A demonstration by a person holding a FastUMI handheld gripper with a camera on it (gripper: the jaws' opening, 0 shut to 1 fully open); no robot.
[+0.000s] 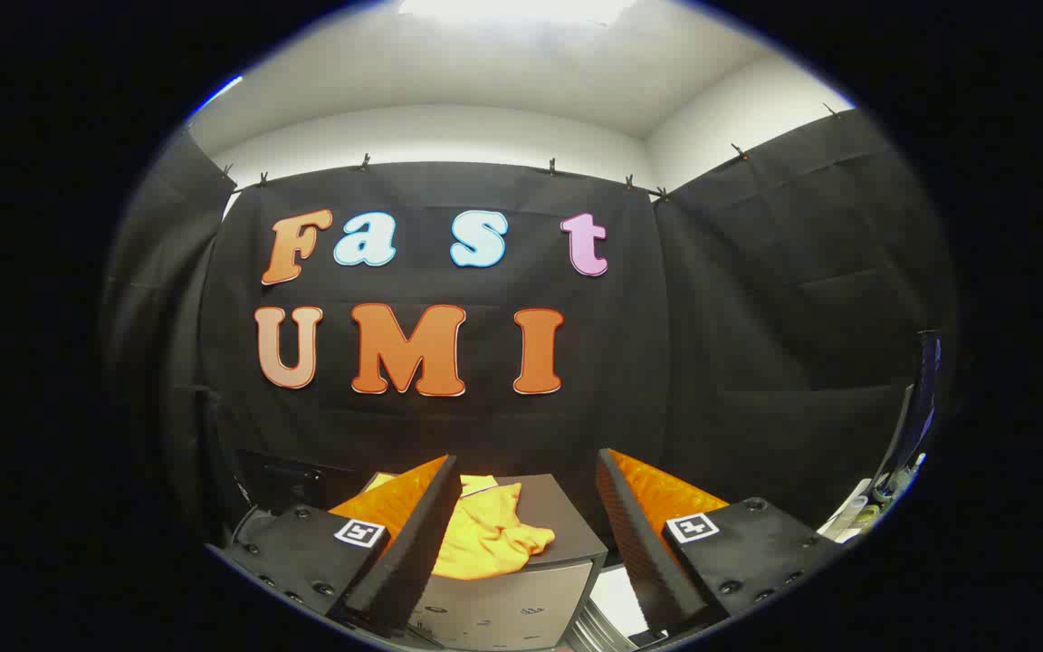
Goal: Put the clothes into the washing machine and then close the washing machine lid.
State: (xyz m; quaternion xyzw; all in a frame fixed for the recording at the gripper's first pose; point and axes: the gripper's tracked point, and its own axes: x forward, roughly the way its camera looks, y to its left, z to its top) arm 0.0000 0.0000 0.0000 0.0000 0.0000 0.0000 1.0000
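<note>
The black two-finger gripper (pixel 529 534), with orange side plates and ribbed dark pads, stands spread wide, holding nothing. Between and just ahead of the fingers (pixel 413 534) lies a crumpled yellow cloth garment (pixel 485 539), draped on the flat dark top of a grey box-like unit (pixel 567 530). Whether that unit is the washing machine cannot be told. Beyond it hangs the black cloth wall (pixel 712 344).

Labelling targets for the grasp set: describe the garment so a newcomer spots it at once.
Start at the black cloth wall, then drop to the dark box-shaped unit below it. The yellow garment lies crumpled on its top, between and just beyond the open gripper fingers. It is the one soft, bright yellow thing among hard dark surfaces.
</note>
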